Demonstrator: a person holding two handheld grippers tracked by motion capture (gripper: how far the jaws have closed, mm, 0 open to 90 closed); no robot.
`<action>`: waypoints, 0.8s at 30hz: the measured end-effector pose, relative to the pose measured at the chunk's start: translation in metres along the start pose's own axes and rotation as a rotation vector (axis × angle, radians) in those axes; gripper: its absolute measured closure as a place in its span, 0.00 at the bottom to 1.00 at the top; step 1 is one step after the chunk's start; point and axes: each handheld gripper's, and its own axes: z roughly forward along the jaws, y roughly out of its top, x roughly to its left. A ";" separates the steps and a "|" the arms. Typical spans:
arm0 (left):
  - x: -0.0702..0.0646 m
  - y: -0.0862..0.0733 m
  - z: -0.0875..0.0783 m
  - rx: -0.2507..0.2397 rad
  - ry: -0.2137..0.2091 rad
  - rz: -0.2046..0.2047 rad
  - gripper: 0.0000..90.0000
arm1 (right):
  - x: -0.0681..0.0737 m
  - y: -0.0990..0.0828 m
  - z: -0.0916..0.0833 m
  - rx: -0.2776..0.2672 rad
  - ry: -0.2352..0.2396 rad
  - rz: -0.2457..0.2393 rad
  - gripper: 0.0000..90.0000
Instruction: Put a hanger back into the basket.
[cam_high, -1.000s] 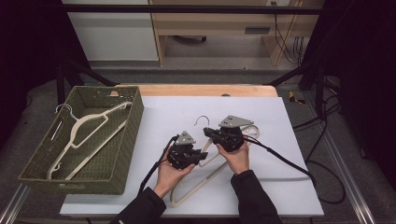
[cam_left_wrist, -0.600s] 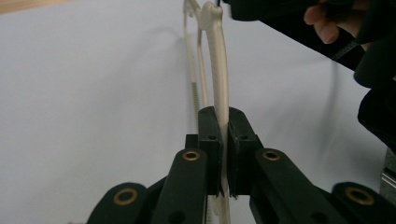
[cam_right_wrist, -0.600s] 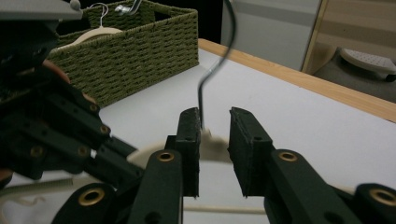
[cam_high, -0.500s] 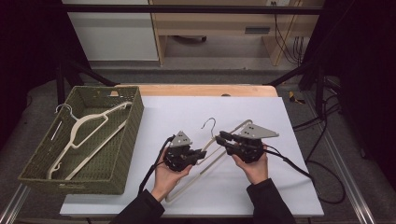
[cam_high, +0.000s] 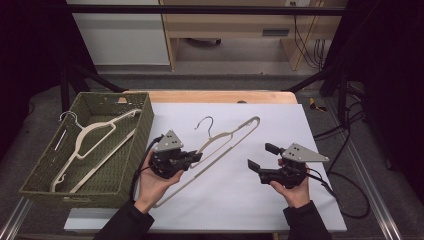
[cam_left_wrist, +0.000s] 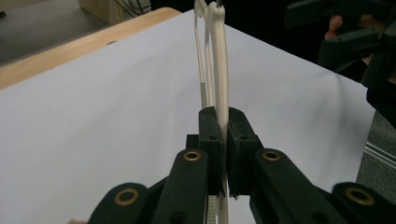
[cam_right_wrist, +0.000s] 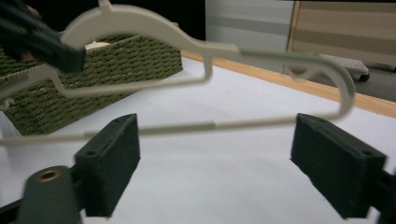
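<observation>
Hangers go into the basket (cam_high: 107, 187), so the step in hand looks like carrying this one across to join the one already lying there.

From the high view, your left gripper (cam_high: 196, 158) is clenched on the cream hanger (cam_high: 227, 136) partway along one arm, with the hook (cam_high: 205, 125) pointing toward the far edge of the bench (cam_high: 300, 210) and the lower end trailing toward you. Your right gripper (cam_high: 261, 157) sits well apart to the right, jaws spread and holding nothing; they have just been opening, and no part of the hanger is between them. To do this well, lift until the trailing end clears the basket's woven wall, then swing left and lay it alongside the other hanger (cam_high: 87, 145) so the hooks do not snag.

In the left gripper view, the left gripper (cam_left_wrist: 223, 140) pinches the hanger (cam_left_wrist: 219, 60) squarely between both pads, the arm running straight away from you. The grip is off-centre along the hanger, so expect it to want to pivot; keep the wrist steady.

In the right gripper view, the right gripper (cam_right_wrist: 219, 163) stands released, and the hanger (cam_right_wrist: 196, 51) floats beyond it, probably clear of the jaws, though the blur makes depth hard to judge. Keep that hand back.
</observation>
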 end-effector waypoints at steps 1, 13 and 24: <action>0.002 0.003 -0.006 -0.004 0.001 0.000 0.96 | 0.000 -0.001 -0.002 0.002 0.000 0.000 0.13; 0.030 0.021 -0.060 -0.038 0.019 0.010 0.96 | 0.001 -0.007 -0.010 0.032 -0.038 0.001 0.06; 0.066 0.025 -0.102 -0.039 0.030 -0.009 0.96 | -0.007 -0.011 -0.014 0.036 -0.062 0.022 0.05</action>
